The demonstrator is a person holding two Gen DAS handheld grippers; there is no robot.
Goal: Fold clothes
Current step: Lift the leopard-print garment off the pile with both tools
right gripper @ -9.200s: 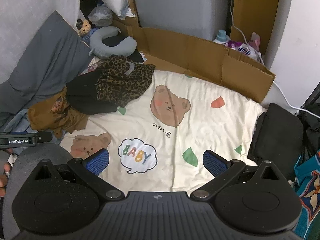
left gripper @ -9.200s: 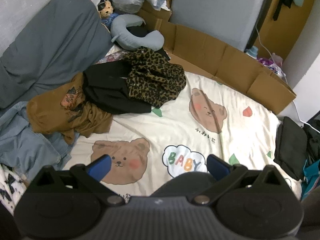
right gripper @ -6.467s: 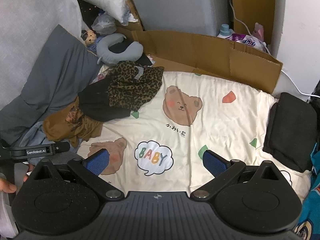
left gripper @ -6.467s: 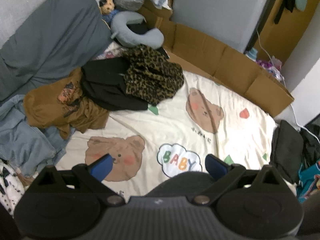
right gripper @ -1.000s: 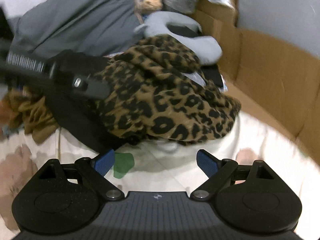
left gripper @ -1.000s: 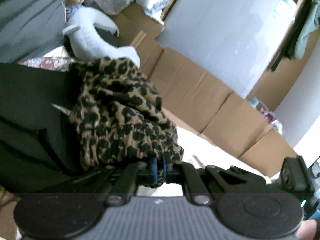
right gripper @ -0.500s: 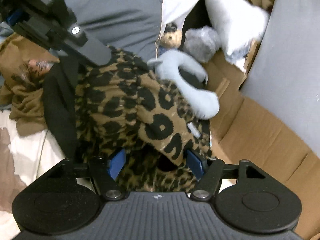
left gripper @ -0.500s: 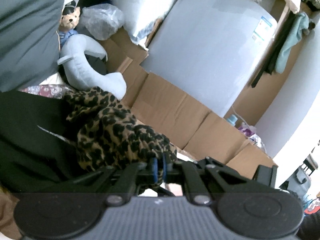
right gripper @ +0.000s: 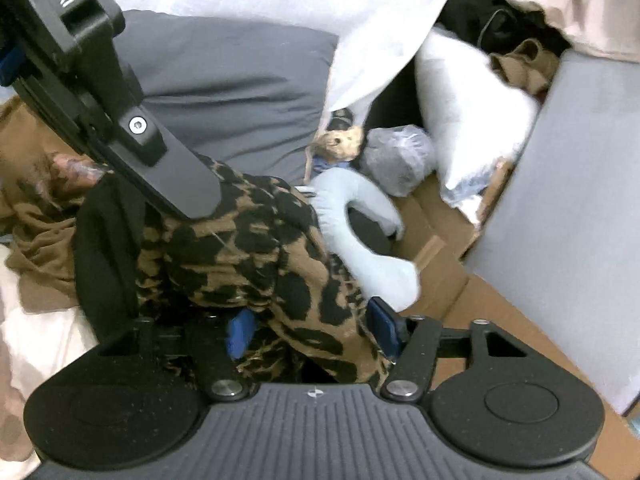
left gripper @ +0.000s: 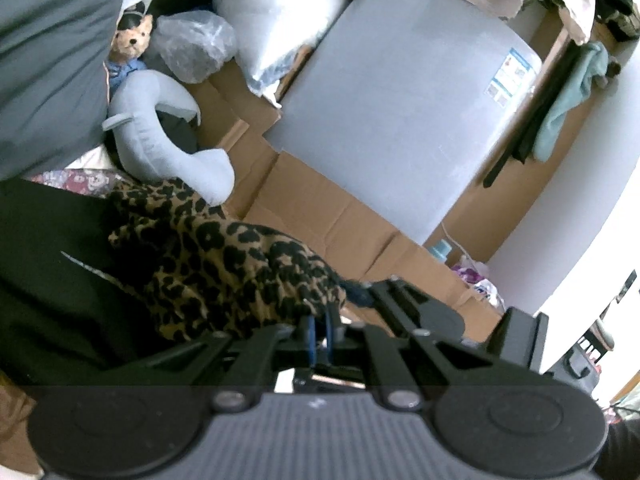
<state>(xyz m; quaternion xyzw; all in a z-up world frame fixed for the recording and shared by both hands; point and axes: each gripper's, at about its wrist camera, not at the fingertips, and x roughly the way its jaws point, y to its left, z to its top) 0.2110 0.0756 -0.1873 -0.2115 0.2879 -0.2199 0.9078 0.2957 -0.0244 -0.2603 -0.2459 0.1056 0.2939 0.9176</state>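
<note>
A leopard-print garment lies bunched on top of a black garment. My left gripper is shut on the edge of the leopard fabric and holds that edge raised. In the right wrist view its black body reaches in from the upper left onto the same garment. My right gripper has a fold of the leopard fabric between its blue pads, and its jaws are closing. The fabric fills most of the gap. The right gripper's linkage shows just right of the left gripper's tips.
A brown garment lies left of the black one. A pale blue neck pillow, a teddy bear and a plastic bag sit behind. Cardboard and a grey panel wall the far side. A grey pillow stands at left.
My right gripper has come in onto the leopard garment and its jaws have narrowed around a fold. Both grippers have risen, and the left one has lifted the fabric's edge.
</note>
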